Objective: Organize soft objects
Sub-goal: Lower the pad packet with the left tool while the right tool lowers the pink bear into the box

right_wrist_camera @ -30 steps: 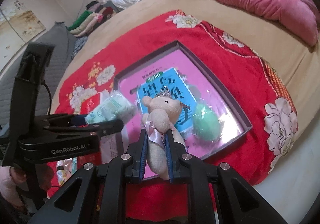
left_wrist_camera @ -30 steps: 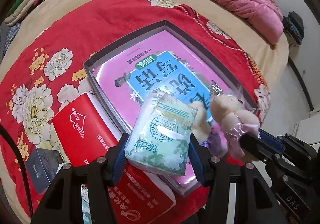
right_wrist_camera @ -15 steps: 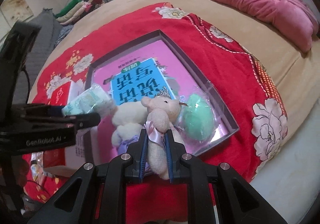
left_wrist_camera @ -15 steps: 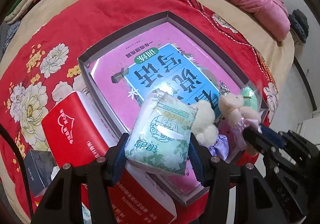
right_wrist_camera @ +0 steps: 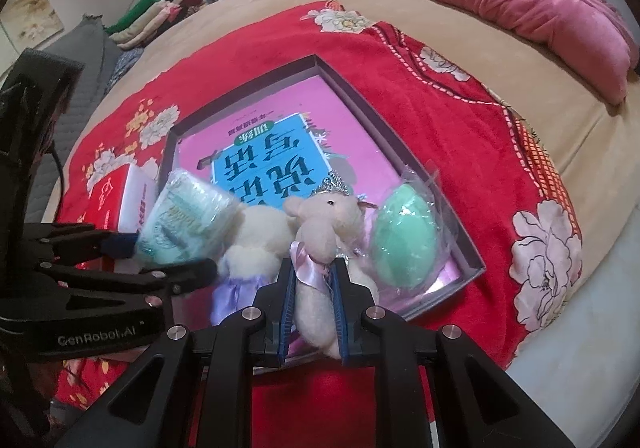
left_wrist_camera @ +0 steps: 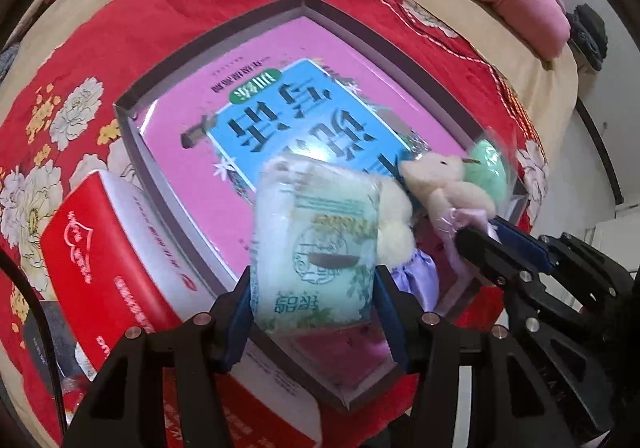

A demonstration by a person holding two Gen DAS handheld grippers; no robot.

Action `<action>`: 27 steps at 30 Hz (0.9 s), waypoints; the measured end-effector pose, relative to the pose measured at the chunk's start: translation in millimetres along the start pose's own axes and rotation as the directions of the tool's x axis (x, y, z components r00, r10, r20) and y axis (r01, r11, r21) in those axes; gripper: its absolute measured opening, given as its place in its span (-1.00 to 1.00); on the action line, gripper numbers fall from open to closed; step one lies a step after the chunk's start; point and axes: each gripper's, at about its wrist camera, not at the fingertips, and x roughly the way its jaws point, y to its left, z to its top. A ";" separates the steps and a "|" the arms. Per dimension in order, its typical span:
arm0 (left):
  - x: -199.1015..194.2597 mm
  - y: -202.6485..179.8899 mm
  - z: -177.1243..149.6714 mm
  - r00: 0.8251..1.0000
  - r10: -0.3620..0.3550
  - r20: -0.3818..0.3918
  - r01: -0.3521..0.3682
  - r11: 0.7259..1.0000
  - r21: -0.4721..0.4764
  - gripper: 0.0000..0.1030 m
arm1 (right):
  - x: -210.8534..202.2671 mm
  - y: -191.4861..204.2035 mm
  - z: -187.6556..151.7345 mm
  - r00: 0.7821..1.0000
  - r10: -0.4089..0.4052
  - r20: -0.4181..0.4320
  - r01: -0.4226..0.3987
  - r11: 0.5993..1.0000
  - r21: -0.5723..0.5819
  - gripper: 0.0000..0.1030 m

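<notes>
While the right wrist view shows the crowned plush toy [right_wrist_camera: 320,232] nipped at its waist by the right gripper [right_wrist_camera: 312,304] jaws, the left view adds the red tissue box [left_wrist_camera: 100,248] beside the tray [left_wrist_camera: 208,44]. That tray lies on the bed's red floral blanket [right_wrist_camera: 460,136]. Left gripper [left_wrist_camera: 314,300] jaws pinch a green tissue pack [left_wrist_camera: 316,244] above the tray's near edge (slightly tilted). A green sponge [right_wrist_camera: 404,232] in wrap and a second plush [right_wrist_camera: 256,244] lie inside the tray.

The tissue pack [left_wrist_camera: 316,244] is wrapped in glossy, crinkled plastic film, and the green sponge [right_wrist_camera: 402,238] sits in clear shiny wrap. The bear [right_wrist_camera: 324,236] is fuzzy plush with a satin ribbon. The book [left_wrist_camera: 296,128] cover is glossy; the blanket [right_wrist_camera: 460,116] is matt cloth.
</notes>
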 end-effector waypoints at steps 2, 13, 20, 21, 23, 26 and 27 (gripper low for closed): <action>1.9 -2.2 -0.6 1.000 -0.006 -0.007 0.006 1.000 0.006 0.10 | 0.0 0.2 -0.5 1.000 0.002 -0.001 -0.002 1.000 -0.002 -0.62; 1.8 -5.3 -0.1 0.999 -0.038 -0.023 0.038 0.999 0.016 0.09 | -0.7 -9.7 1.0 0.997 0.079 -0.016 -0.078 0.994 0.076 -0.54; -0.6 -0.6 -0.2 0.999 -0.041 -0.030 0.041 0.999 0.009 0.09 | -8.7 -9.5 2.1 0.995 0.095 -0.007 -0.094 0.992 0.088 -0.38; -0.9 -0.8 -0.4 0.999 -0.038 -0.031 0.038 0.999 0.012 0.09 | -11.6 -10.2 2.3 0.995 0.101 -0.002 -0.101 0.991 0.092 -0.38; -1.5 -0.6 -1.3 0.999 -0.032 -0.034 0.032 0.999 0.012 0.09 | -19.5 -13.1 3.8 0.994 0.112 0.017 -0.114 0.988 0.105 -0.37; -2.4 -2.6 -2.5 0.999 -0.029 -0.039 0.030 0.999 0.018 0.09 | -31.1 -15.6 6.4 0.993 0.112 0.040 -0.116 0.987 0.111 -0.36; -2.6 -3.4 -2.8 0.999 -0.029 -0.040 0.030 0.999 0.020 0.09 | -33.9 -16.1 7.1 0.993 0.112 0.044 -0.116 0.987 0.112 -0.36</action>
